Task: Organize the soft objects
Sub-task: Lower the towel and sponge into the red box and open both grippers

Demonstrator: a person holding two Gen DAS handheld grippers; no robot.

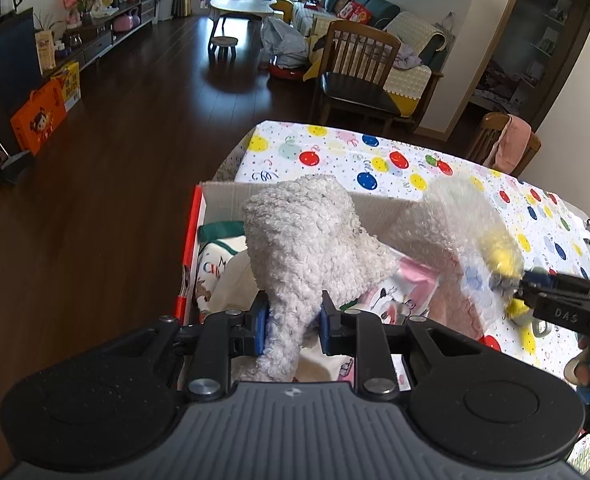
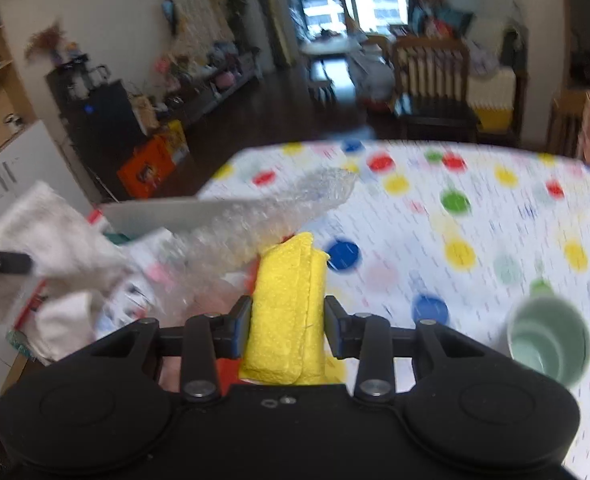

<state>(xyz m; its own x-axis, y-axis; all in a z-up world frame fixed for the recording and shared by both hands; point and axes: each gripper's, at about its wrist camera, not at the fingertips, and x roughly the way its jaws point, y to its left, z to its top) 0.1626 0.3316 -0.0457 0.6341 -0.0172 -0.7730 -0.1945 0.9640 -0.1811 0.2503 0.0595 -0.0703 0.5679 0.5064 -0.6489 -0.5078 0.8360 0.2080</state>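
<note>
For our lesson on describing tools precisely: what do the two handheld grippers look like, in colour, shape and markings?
Both are black. The left gripper has two round textured pads flanking a ribbed grey body, silver bolts on its linkage bars, and blue finger pads. The right gripper is built alike, with a smooth black body; seen from the left camera, its side carries raised lettering, seemingly "DAS".

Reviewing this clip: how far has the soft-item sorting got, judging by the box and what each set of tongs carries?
Partly done. Printed fabric items already lie in the cardboard box. In hand: the left tongs grip a fluffy white cloth above the box, and the right tongs hold a folded yellow cloth together with bubble wrap beside the box. Left: both loads still need dropping in. The green cup on the tablecloth isn't soft.
</note>
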